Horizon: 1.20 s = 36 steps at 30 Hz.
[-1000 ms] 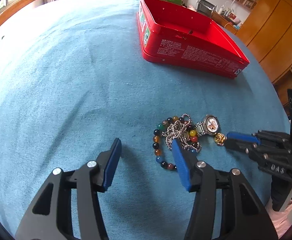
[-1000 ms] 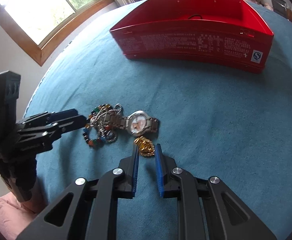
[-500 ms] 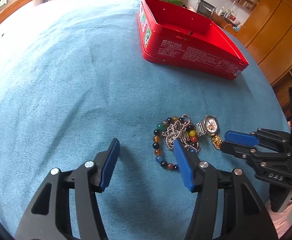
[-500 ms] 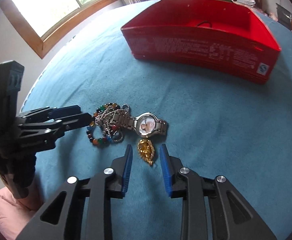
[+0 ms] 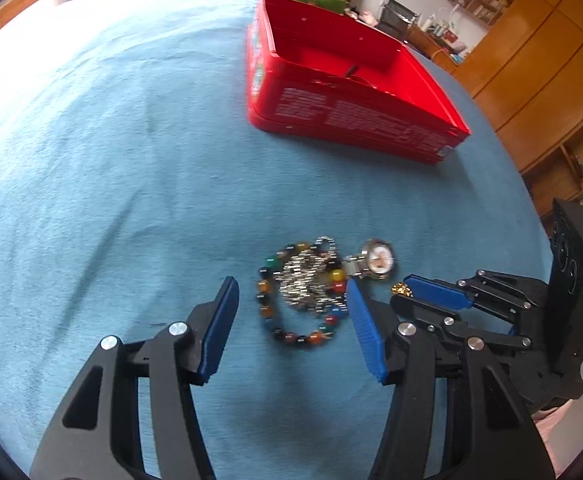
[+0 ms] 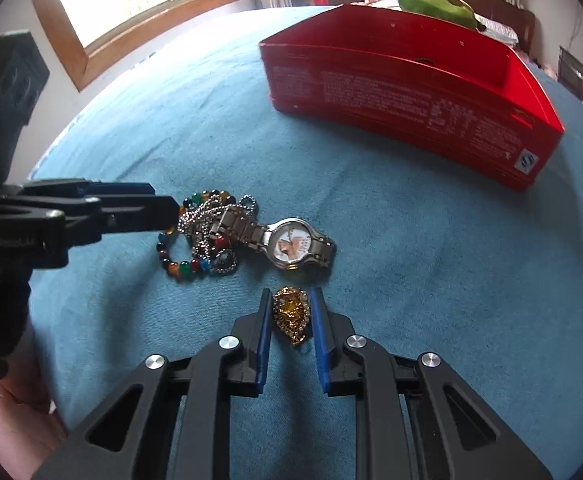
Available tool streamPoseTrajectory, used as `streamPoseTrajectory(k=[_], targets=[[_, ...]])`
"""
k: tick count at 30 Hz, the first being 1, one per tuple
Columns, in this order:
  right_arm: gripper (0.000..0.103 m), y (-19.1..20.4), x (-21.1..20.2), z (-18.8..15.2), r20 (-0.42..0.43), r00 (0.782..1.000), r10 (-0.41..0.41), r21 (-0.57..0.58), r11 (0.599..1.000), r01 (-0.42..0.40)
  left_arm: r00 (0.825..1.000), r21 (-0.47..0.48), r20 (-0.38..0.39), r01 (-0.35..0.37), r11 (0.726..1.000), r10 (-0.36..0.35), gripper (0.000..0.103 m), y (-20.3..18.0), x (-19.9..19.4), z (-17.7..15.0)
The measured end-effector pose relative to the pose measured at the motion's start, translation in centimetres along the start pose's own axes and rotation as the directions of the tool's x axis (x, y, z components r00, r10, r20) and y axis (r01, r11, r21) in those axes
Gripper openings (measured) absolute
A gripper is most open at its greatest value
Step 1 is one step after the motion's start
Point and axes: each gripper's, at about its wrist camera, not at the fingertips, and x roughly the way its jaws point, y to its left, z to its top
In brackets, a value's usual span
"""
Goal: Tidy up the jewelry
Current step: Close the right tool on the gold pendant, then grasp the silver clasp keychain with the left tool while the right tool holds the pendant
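closing right gripper (image 6: pixel 290 312) brackets gold pendant (image 6: pixel 290 312) on blue bedspread (image 6: pixel 411 248), left gripper (image 5: pixel 291 304) spread

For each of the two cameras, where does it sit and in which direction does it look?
Left wrist: sits on the left gripper, looking down along its open jaws at the bead bracelet on the blue cloth; the right gripper shows at right.
Right wrist: sits on the right gripper, looking down at the gold pendant between its jaws, which have just been closing; the left gripper shows at left.
Shared: watch, bracelet, pendant, red box, green plush toy.
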Motion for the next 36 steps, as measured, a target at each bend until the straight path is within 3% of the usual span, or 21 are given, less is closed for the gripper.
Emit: streamPoseTrajectory(k=[10,14,19,25,26,27,28,33,36], targets=[[0.019,-3.4,-2.1,-1.1,0.045,0.999,-0.017,0.085,0.996,0.014,0.999,0.039,-0.032,0.033,0.999,-0.032,0.054,-3.4,1.4,1.6],[0.019,-4.5,-2.3,-1.6,0.051,0.999,-0.009,0.1,0.995,0.003,0.996,0.064,-0.065,0.064,0.996,-0.06,0.048,-4.9,2.4,1.8],[0.019,-5.1,-2.4,-1.5,0.059,0.998,0.002,0.108,0.994,-0.009,0.994,0.058,-0.1,0.056,0.997,-0.05,0.031,-5.3,3.7,1.8],[0.019,-5.3,-2.7,-1.6,0.065,0.998,0.012,0.106,0.994,-0.019,0.993,0.047,-0.111,0.054,0.997,-0.049,0.03,-5.4,4.4,1.8],[0.019,-5.3,-2.7,-1.6,0.067,0.998,0.012,0.106,0.994,-0.019,0.994,0.051,-0.107,0.042,0.998,-0.037,0.025,-5.5,4.5,1.7],[0.019,-5.4,-2.7,-1.6,0.068,0.998,0.013,0.107,0.994,-0.021,0.995,0.051,-0.102,0.029,0.998,-0.023,0.013,-5.5,4.6,1.8],[0.019,-5.5,-2.8,-1.7,0.069,0.997,0.014,0.107,0.994,-0.022,0.995,0.05,-0.1,0.024,0.998,-0.019,0.011,-5.4,4.8,1.8],[0.019,-5.7,-3.2,-1.8,0.077,0.997,0.013,0.116,0.993,-0.022,0.995,0.015,-0.088,0.042,0.999,-0.04,0.01,-4.8,4.5,1.3],[0.019,-6.0,-3.5,-1.8,0.081,0.997,0.012,0.118,0.993,-0.022,0.988,-0.025,-0.117,0.103,0.994,-0.105,0.005,-4.7,4.1,0.1]])
